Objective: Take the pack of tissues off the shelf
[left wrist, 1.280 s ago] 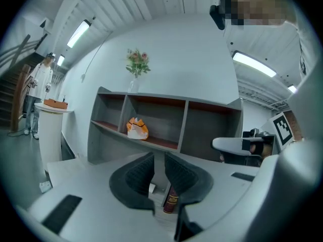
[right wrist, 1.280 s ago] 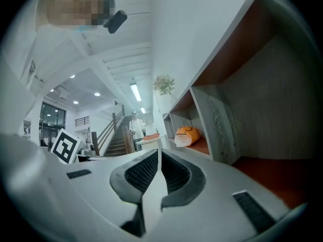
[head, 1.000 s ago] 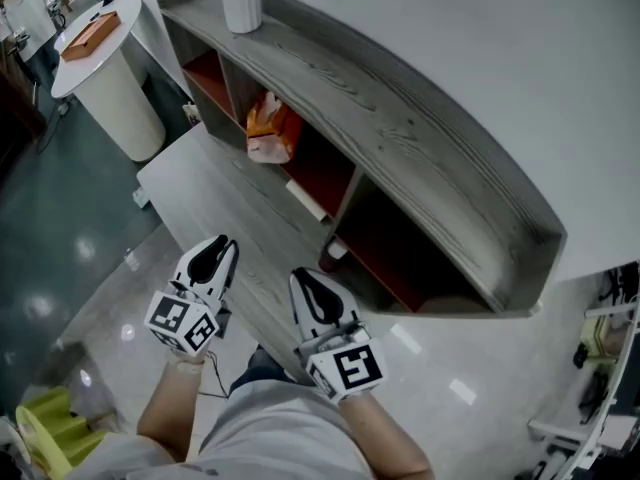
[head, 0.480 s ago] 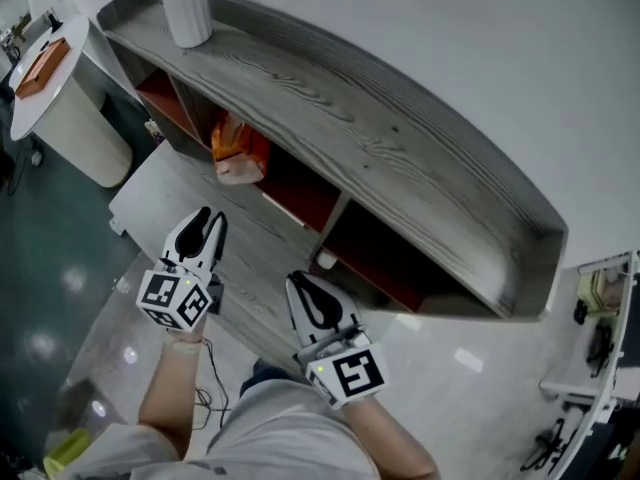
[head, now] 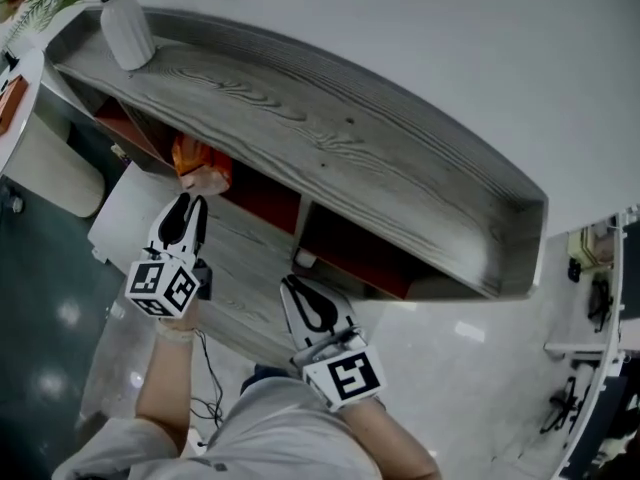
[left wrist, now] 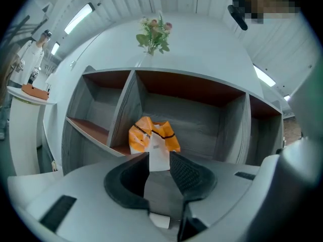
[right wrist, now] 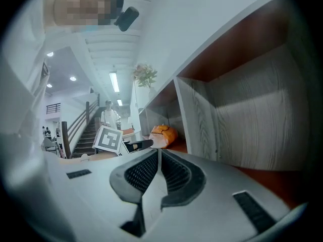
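An orange and white pack of tissues [head: 199, 164] stands in the middle compartment of a grey wooden shelf unit [head: 330, 148]. In the left gripper view the pack of tissues [left wrist: 153, 136] sits straight ahead, just beyond the jaws. My left gripper [head: 186, 208] points at it from a short way off, its jaws slightly open and empty [left wrist: 159, 158]. My right gripper [head: 303, 290] hangs lower, in front of the right compartment, shut on nothing [right wrist: 159, 154]. From the right gripper view the pack of tissues [right wrist: 164, 134] and the left gripper [right wrist: 137, 145] show to the left.
A white vase [head: 126, 32] with flowers stands on the shelf unit's top at the left end. A small white object [head: 305, 260] lies at the mouth of the right compartment. A round white table [head: 12, 93] is at the far left. A person [right wrist: 107, 116] stands by distant stairs.
My left gripper has moved up towards the pack of tissues and is much closer to it. The right gripper has stayed about where it was. The view has shifted along the shelf.
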`<state>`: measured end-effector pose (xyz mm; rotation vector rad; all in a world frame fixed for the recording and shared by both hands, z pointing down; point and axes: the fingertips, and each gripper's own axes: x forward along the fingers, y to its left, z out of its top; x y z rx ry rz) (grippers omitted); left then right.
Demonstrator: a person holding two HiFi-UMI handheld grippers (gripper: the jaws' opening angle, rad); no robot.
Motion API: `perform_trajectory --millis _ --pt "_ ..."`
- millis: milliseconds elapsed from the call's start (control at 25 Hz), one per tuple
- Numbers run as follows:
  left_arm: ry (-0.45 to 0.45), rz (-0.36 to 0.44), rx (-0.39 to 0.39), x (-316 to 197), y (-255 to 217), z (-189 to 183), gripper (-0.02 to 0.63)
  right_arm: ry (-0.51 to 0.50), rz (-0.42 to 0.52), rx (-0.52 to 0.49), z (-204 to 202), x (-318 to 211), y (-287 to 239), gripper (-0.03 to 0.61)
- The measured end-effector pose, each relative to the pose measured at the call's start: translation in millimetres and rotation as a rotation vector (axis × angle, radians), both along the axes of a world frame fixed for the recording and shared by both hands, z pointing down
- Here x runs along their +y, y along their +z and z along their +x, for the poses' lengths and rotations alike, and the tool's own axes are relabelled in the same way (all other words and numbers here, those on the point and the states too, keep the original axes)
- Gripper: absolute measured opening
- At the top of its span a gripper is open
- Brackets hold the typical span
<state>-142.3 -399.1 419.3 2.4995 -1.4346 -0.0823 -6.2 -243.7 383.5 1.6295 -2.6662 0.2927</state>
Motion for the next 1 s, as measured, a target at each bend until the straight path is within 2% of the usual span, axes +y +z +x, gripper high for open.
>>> perform_trajectory --millis 280,600,1000 --pt "-0.038 -0.007 -0.002 -14.4 4.4 -3.0 0.11 0.039 0.006 0.007 10.5 0.1 -1.7 0.031" --pt "-0.051 -0.005 -0.049 -19.5 7.1 0.1 0.026 0.052 0.01 0.01 17.4 3.7 -2.3 0.031" --pt "-0.054 0.013 -0.075 1.0 -1.8 0.3 0.018 0.029 0.022 -0.006 20.8 15.6 -4.2 0.031"
